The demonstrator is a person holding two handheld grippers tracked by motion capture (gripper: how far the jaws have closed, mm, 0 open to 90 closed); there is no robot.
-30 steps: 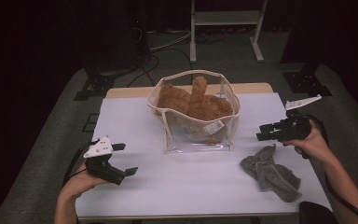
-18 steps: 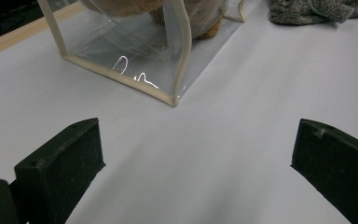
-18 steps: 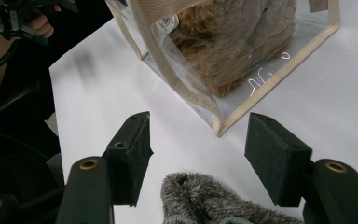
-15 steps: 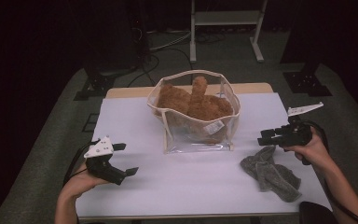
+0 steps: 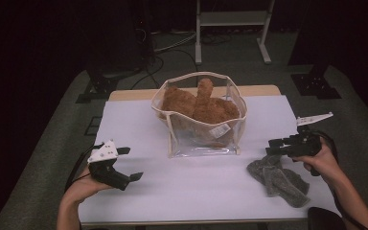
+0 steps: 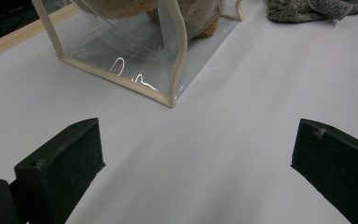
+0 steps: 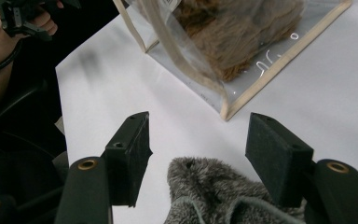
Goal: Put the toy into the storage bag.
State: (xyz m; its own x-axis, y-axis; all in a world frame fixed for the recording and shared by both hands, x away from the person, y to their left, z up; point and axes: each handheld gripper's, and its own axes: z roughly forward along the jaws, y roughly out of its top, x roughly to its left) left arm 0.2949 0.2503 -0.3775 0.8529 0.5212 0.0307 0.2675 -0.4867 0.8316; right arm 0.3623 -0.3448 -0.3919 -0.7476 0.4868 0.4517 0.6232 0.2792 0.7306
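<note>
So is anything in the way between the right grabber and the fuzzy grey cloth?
Nothing visible. The right gripper hangs open just above the fuzzy grey cloth, with only bare white table around it.

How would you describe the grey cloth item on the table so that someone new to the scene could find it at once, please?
Start at the white table and find the clear bag of brown plush standing at its middle. Go from the bag's lower corner toward the right gripper; the grey cloth item lies crumpled flat just under it. It is the one grey, fuzzy thing lying loose outside the bag.
</note>
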